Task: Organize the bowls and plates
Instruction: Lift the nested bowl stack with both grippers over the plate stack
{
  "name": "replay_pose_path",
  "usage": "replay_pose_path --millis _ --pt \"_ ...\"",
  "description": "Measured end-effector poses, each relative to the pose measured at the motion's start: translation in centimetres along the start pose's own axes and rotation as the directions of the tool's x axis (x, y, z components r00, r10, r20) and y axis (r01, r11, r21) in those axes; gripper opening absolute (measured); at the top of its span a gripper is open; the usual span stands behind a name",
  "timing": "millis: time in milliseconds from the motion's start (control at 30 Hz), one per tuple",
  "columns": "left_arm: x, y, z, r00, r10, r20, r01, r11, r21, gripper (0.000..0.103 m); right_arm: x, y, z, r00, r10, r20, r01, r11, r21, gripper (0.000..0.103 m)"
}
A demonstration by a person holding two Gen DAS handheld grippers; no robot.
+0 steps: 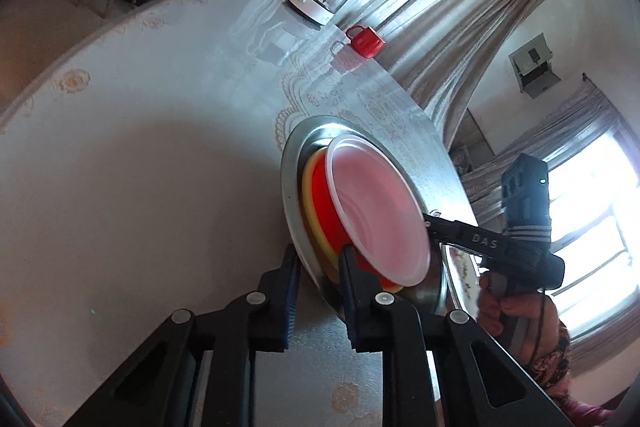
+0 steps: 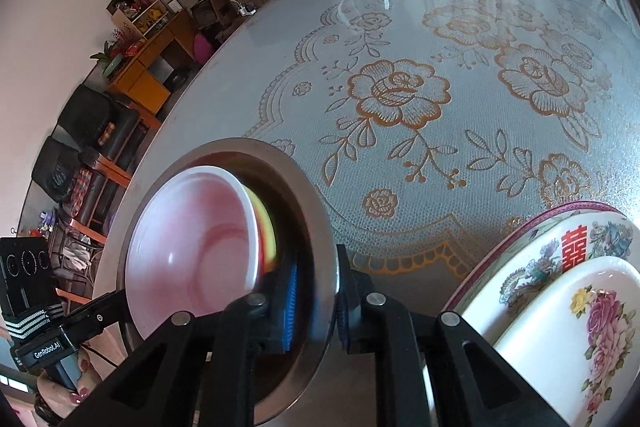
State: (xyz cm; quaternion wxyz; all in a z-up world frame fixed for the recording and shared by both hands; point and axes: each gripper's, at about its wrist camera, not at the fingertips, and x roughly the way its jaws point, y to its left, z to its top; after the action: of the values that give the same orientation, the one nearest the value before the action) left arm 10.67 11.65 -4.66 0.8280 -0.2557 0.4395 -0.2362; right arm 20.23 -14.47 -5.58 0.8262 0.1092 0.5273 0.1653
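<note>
Both grippers are pinching the steel bowl's rim: the left gripper at the stack's 6 o'clock, the right gripper opposite, each closed across the thin wall. Nested plastic bowls are sitting loose inside, light and slippery, likely sliding if tilted; the flowered plates are waiting at 4 o'clock.
</note>
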Motion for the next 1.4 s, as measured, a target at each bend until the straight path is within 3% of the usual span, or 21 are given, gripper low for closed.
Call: replay_pose_path --millis 133,267,700,1000,1400 --pt "-0.4 -1.7 -0.4 0.992 0.121 0.043 -0.125 0.985 0.117 0.019 -0.3 0.1 -0.1 0.999 0.040 0.014 -0.040 0.999 -0.003 0.010" --pt "-0.5 -0.7 -0.2 0.996 0.074 0.044 -0.077 0.994 0.080 0.018 0.1 0.0 -0.4 0.998 0.059 0.013 -0.059 0.998 0.013 0.010" --pt "-1.1 -0.8 -0.2 0.992 0.079 0.099 -0.090 0.990 0.111 0.019 -1.2 0.7 -1.6 0.992 0.095 0.087 -0.096 0.995 0.002 0.011" --pt "-2.2 -3.0 0.6 0.988 0.072 0.137 -0.094 0.983 0.157 0.019 -3.4 0.8 -1.8 0.984 0.117 0.135 -0.118 0.993 0.002 0.011" --pt "-1.9 -8.2 1.8 0.989 0.003 0.146 -0.039 0.968 0.246 0.019 -9.0 -1.0 -2.3 0.961 0.112 0.251 -0.122 0.992 0.023 0.011"
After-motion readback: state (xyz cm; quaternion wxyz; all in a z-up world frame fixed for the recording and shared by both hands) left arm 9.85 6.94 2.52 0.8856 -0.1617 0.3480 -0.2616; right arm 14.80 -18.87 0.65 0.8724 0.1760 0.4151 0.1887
